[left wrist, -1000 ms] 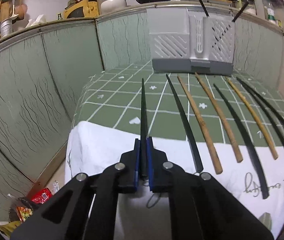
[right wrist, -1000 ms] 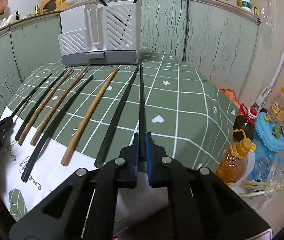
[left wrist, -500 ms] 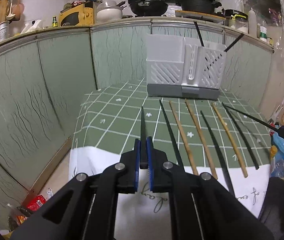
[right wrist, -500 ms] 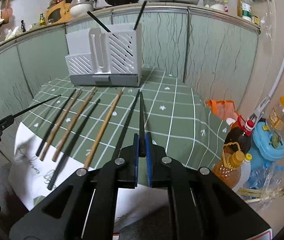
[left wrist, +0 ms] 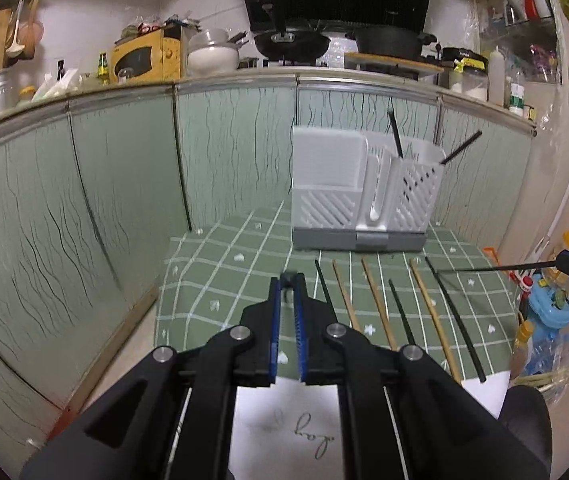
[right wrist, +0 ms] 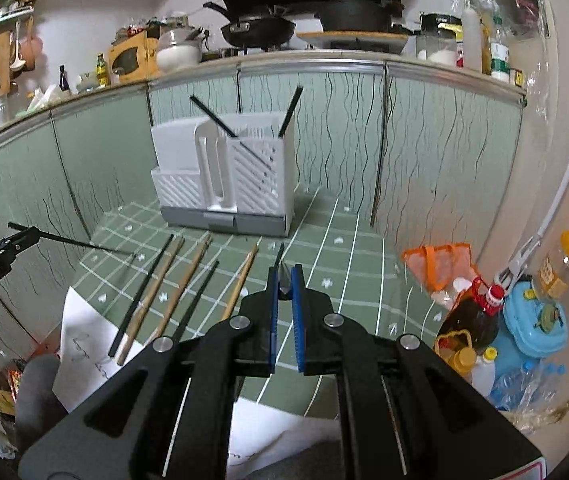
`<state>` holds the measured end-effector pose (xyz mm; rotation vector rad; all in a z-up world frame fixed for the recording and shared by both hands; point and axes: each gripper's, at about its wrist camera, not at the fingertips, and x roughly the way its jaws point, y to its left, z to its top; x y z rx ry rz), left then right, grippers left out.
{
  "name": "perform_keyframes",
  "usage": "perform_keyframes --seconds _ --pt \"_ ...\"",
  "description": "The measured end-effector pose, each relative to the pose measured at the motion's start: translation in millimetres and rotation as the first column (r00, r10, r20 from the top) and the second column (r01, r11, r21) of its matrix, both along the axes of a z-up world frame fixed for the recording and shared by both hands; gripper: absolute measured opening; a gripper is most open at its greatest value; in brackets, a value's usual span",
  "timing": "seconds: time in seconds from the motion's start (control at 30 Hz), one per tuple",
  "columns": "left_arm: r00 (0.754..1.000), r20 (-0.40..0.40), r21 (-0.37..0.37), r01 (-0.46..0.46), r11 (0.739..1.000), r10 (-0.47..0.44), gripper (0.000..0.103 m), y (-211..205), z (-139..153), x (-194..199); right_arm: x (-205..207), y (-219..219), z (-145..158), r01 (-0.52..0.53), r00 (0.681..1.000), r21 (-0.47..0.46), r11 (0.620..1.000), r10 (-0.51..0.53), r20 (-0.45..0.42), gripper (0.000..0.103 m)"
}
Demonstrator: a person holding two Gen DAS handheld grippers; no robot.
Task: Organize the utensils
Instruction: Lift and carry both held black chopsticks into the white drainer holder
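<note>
A slotted white plastic holder [left wrist: 364, 192] is seen on a matt green cloth [left wrist: 220, 268]. Wooden chopsticks [right wrist: 194, 276] are laid among glossy black ones [right wrist: 144, 292]. Matt black gripper arms are shown.

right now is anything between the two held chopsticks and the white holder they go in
Nothing visible blocks the way. Each gripper, left and right, is shut on a black chopstick above the table, clear of the chopsticks still lying in a row. The white utensil holder stands behind them, its slotted compartment holding two black chopsticks with room left.
</note>
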<state>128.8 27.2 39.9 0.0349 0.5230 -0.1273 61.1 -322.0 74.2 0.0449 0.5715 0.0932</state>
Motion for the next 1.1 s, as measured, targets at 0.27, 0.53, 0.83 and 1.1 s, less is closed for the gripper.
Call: perform_keyframes --seconds 0.27,0.53,0.83,1.1 --pt "0.999 0.022 -0.017 0.037 0.999 -0.036 0.008 9 32 12 10 -5 30 -0.012 0.999 0.012 1.0 0.011 0.032 0.006" --pt "0.996 0.028 -0.028 0.082 0.996 -0.081 0.008 12 52 22 19 -10 56 -0.043 0.997 0.024 0.999 0.042 0.06 0.006" --pt "0.989 0.027 -0.026 0.147 0.989 -0.146 0.008 4 77 40 33 -17 86 -0.085 0.993 0.035 0.996 0.082 0.088 0.006" --pt "0.978 0.026 -0.012 0.207 0.978 -0.207 0.008 -14 99 58 48 -17 117 -0.116 0.988 0.03 0.993 0.112 0.105 0.006"
